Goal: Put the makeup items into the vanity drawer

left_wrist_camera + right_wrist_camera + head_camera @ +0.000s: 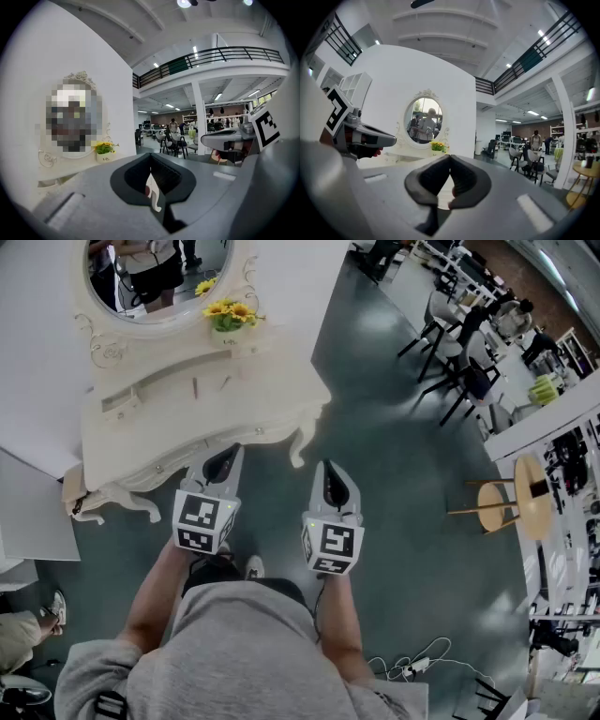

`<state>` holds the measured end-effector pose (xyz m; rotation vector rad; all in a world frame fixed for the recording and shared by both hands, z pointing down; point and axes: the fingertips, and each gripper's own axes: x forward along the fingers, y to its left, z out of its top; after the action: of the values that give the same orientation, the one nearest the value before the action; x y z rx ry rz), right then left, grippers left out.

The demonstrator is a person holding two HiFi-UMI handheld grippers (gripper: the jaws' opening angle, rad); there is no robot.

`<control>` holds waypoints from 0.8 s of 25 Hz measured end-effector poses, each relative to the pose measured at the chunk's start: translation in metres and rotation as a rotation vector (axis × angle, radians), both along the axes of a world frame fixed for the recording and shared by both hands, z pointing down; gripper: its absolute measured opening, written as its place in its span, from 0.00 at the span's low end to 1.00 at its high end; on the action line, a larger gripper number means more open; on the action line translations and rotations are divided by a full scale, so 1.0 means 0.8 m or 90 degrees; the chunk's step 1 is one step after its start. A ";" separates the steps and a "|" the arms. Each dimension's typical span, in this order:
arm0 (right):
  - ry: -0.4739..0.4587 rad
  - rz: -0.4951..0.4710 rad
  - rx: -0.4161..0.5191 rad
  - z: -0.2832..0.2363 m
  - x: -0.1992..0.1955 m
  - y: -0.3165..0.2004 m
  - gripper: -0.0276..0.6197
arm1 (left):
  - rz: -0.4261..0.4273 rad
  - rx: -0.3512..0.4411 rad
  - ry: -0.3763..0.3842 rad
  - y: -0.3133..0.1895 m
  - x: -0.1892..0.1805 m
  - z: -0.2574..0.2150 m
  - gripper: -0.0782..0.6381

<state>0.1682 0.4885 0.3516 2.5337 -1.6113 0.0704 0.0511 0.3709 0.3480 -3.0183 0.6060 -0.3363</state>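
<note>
A white vanity table (187, 427) with an oval mirror (155, 277) stands ahead of me at the upper left. Two slim makeup items (195, 387) lie on its top beside a long pale holder (141, 390). No drawer stands pulled out. My left gripper (223, 463) hangs just before the vanity's front edge, shut and empty. My right gripper (331, 486) is level with it to the right, over the floor, also shut and empty. In the left gripper view the jaws (150, 164) are closed; the right gripper's jaws (450, 161) are too.
A pot of yellow flowers (230, 317) sits below the mirror. White partition walls stand behind and left of the vanity. A round wooden stool (525, 498) and dark chairs (459, 362) are at the right. Cables (412, 664) lie on the floor behind me.
</note>
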 end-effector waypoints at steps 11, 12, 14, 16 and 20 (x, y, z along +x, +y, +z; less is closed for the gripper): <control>-0.016 -0.001 -0.008 0.012 0.028 -0.021 0.05 | 0.001 -0.013 0.001 -0.021 0.027 0.013 0.12; -0.017 -0.002 -0.009 0.014 0.032 -0.027 0.05 | 0.000 -0.015 0.000 -0.027 0.031 0.016 0.12; -0.020 -0.005 -0.012 0.018 0.041 -0.043 0.05 | -0.001 -0.019 -0.002 -0.043 0.041 0.021 0.12; -0.019 -0.011 -0.015 0.022 0.051 -0.063 0.05 | -0.005 -0.023 -0.002 -0.062 0.053 0.024 0.12; -0.020 -0.028 -0.024 0.028 0.077 -0.114 0.05 | -0.015 -0.032 -0.004 -0.108 0.081 0.032 0.12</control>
<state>0.2298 0.3971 0.3740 2.4800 -1.6605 0.1350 0.1163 0.2844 0.3736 -3.0586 0.6432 -0.3679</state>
